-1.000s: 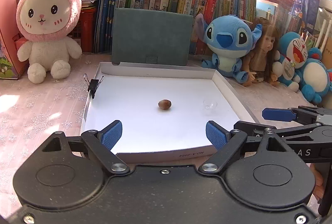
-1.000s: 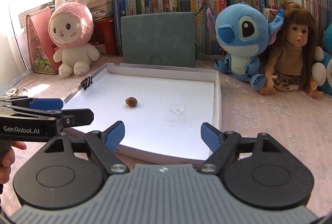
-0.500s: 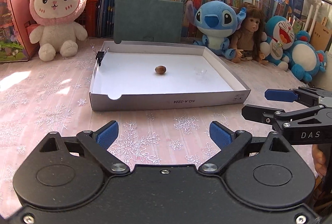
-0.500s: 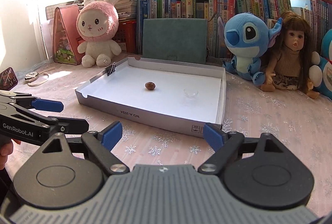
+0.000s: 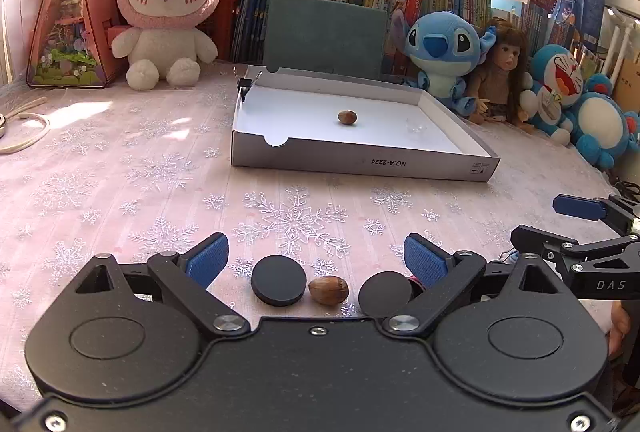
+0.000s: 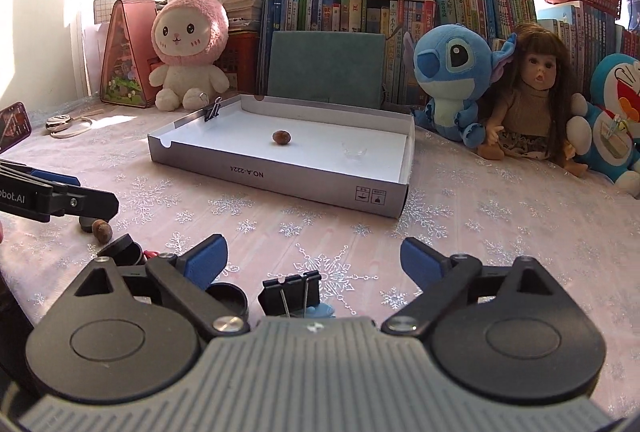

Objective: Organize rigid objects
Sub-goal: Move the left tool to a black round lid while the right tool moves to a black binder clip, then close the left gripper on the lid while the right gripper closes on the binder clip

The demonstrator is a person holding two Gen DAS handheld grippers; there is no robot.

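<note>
Snowflake tablecloth point(image 5: 120, 167), left tool point(image 5: 316, 258) wide open over acorn point(image 5: 328, 290), right tool point(image 6: 314, 258) wide open, empty.

- R gripper point(image 6: 314, 256): jaws wide apart, nothing between the pads, low over the snowflake tablecloth point(image 6: 460, 216).
- Black binder clip point(image 6: 290, 296) on the cloth just in front of the gripper body, betw. the fingers.
- Black round lids point(image 6: 230, 298) near the left finger; another point(image 6: 122, 250) further left.
- L gripper point(image 6: 60, 197) enters at left edge, above a brown nut point(image 6: 102, 230) and small black disc point(image 6: 86, 224).
- White shallow box point(image 6: 280, 175) mid-table: 2nd nut point(image 6: 281, 137) inside, clear small piece point(image 6: 355, 153) toward its right, binder clip point(image 6: 213, 109) on far-left rim.
- Behind: bunny plush point(image 6: 188, 43), Stitch plush point(image 6: 452, 71), doll point(image 6: 532, 91), books point(image 6: 360, 7).
</note>
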